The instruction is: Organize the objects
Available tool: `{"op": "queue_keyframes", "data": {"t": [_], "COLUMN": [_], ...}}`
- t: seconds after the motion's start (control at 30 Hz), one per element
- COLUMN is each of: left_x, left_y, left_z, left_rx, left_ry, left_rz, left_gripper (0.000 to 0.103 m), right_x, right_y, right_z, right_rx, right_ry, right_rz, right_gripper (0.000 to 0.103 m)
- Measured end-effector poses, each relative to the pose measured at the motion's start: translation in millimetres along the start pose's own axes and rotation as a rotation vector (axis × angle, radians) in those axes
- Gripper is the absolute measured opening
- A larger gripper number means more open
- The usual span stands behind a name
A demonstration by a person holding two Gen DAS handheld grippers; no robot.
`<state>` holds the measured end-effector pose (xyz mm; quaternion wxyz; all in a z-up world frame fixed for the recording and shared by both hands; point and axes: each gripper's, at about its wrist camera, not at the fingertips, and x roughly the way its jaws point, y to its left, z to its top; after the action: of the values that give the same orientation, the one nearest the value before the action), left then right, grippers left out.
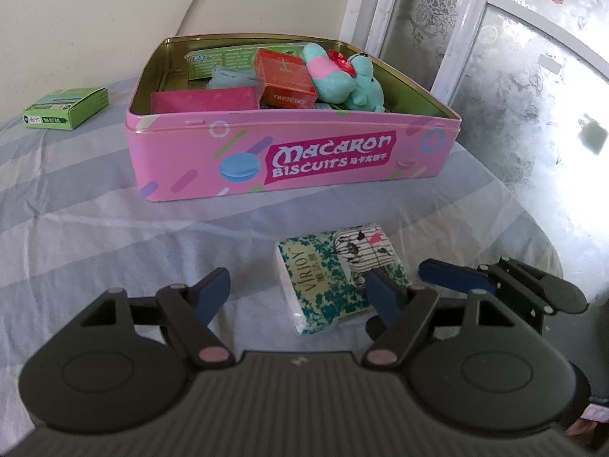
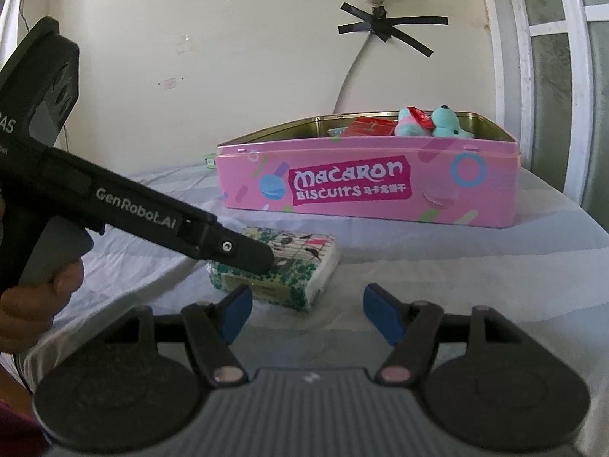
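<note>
**Tissue pack next; green box still out**

On the striped bed sheet (image 1: 95, 205), far left in the left wrist view, a small green box (image 1: 65, 109) lies by itself, well apart from everything else and outside the tin. Judged not yet sorted.

Centre: the pink biscuit tin (image 1: 289, 152) stands open, lid absent from view. Inside, left to right: a pink flat packet (image 1: 201, 101), a green carton (image 1: 220, 61) against the back wall, an orange-red box (image 1: 283, 78) and a teal plush toy (image 1: 342, 76) with some red on it. The tin is already well filled, so most of the sorting looks done.

Nearer, just in front of the tin but not touching it, a tissue pack (image 1: 335, 282) lies flat on the sheet.

Left gripper (image 1: 297, 293): jaws apart, gripping nothing. Its right fingertip sits over the pack's near right corner; the left one is off to the side over bare sheet. From the right wrist view one finger seems to rest on the pack's top; actual contact cannot be confirmed.

Right gripper (image 2: 308, 312): jaws apart, empty, hanging just short of the tissue pack (image 2: 281, 266), which lies ahead and slightly left of its fingers.

Remaining, as judged: tissue pack and green box into the tin. Room is tight on the right side, freer at front left.
</note>
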<state>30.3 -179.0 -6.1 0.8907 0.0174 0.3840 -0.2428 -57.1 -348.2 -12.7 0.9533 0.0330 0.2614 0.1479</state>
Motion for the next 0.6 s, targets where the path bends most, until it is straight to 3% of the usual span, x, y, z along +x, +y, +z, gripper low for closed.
{"op": "queue_keyframes", "data": {"t": [0.3,0.6], "left_x": [4,7], "left_y": [-2,-6], "left_z": [1,4], "left_rx": [-0.007,-0.014], "left_ry": [0.004,0.01], "left_rz": [-0.018,-0.06], "left_gripper": [0.072,0.055], "right_x": [8,9], "right_y": [19,14], "right_z": [4,3], "right_rx": [-0.066,-0.064], "right_ry": [0.006,0.002], "right_rz": [0.018,0.005], "right_gripper": [0.065,0.044]}}
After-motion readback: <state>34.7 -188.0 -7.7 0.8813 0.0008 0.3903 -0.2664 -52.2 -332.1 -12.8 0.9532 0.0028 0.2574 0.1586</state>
